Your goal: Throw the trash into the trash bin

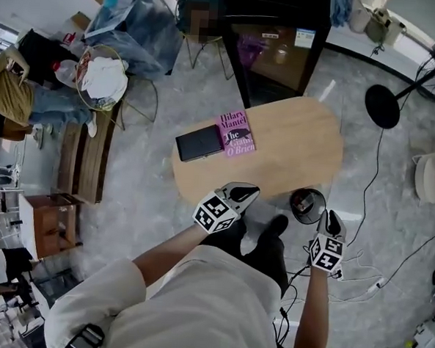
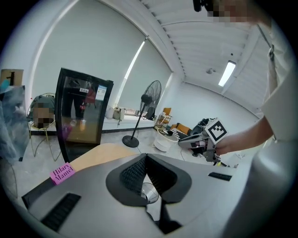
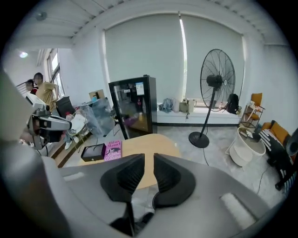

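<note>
In the head view a small black trash bin [image 1: 307,204] stands on the floor by the near edge of the wooden table [image 1: 300,149], with something pale and reddish inside it. My left gripper [image 1: 252,189] hangs over the table's near edge, left of the bin; its pads meet at the tip [image 2: 145,157] with nothing between them. My right gripper [image 1: 332,215] is just right of the bin and a little nearer to me. A narrow gap shows between its jaws [image 3: 149,155], and nothing is in it. No trash is in either gripper.
A pink book [image 1: 236,132] and a black box [image 1: 199,143] lie on the table. Behind it stands a black glass-door cabinet [image 1: 276,48]. A fan base [image 1: 383,106], a white basket [image 1: 429,179] and floor cables [image 1: 358,281] are at the right. A chair with clothes [image 1: 102,78] is at the left.
</note>
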`<state>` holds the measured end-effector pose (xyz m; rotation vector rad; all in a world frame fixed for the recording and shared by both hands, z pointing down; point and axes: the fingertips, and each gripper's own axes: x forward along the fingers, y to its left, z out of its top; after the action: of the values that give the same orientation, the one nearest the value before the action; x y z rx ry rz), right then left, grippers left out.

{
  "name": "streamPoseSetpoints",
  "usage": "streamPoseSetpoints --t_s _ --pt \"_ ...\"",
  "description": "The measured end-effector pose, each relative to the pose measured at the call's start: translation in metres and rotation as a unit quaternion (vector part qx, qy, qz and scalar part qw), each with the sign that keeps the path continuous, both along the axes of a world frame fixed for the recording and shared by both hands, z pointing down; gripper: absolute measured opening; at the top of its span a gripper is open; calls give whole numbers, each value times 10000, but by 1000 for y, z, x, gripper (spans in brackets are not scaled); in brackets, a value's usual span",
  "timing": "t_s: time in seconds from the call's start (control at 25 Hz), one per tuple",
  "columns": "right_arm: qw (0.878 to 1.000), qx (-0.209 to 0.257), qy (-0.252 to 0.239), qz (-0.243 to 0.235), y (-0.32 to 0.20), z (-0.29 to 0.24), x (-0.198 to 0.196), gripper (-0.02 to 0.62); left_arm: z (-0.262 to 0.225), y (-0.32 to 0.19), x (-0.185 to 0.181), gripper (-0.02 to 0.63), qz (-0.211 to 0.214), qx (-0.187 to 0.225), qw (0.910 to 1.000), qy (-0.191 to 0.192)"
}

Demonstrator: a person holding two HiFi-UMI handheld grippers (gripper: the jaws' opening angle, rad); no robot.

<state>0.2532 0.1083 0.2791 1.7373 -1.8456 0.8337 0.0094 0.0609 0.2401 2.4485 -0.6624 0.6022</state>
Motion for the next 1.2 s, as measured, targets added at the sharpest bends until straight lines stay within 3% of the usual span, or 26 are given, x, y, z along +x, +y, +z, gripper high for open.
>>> streamPoseSetpoints --t_s 0.24,0.4,0.68,1.2 --pt "9978 590 226 193 3 -88 -17 34 -66 -11 -6 6 165 196 9993 288" --pt "9938 990 351 373 7 -143 -29 12 -106 -14 -7 6 408 539 9970 382" --pt "9850 1552 602 446 35 -218 -33 11 -169 -10 6 6 720 946 9915 533" --pt "9699 2209 733 720 74 -298 34 11 -249 3 46 6 750 1596 9811 791"
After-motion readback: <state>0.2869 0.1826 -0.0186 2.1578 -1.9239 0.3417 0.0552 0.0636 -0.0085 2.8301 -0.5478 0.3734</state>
